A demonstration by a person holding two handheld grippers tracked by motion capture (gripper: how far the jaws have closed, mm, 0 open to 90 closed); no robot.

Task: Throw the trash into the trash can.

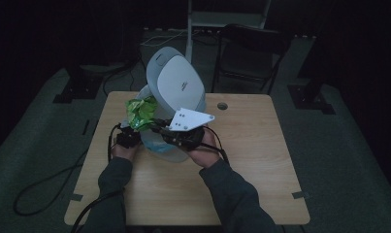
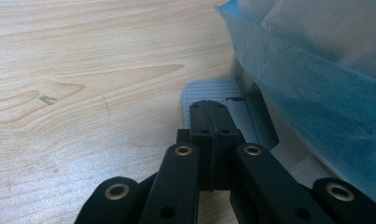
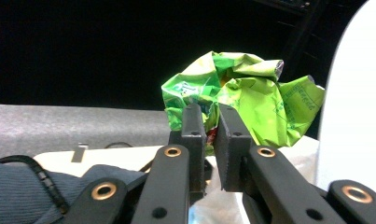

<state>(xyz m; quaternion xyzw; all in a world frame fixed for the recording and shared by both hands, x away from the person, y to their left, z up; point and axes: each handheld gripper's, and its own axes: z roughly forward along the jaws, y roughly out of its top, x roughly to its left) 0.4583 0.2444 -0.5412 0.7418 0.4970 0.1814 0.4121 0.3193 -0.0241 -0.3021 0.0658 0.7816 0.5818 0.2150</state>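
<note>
A white pedal bin (image 1: 176,85) stands on the wooden table (image 1: 251,145) with its lid raised and a blue liner bag (image 2: 311,93) hanging over its rim. My left gripper (image 2: 208,105) is shut, and its tips rest on the bin's grey ribbed pedal (image 2: 199,91). In the high view the left gripper (image 1: 126,138) sits low at the bin's left side. My right gripper (image 3: 210,112) is shut on a crumpled green wrapper (image 3: 246,91). It holds this green wrapper (image 1: 141,112) in the air beside the bin's opening, left of the lid (image 3: 358,93).
A dark folding chair (image 1: 249,48) and stand legs are behind the table. Cables trail on the floor at the left (image 1: 42,187). The person's sleeve (image 3: 27,186) lies below the right gripper. A round hole (image 1: 222,106) is in the table's back edge.
</note>
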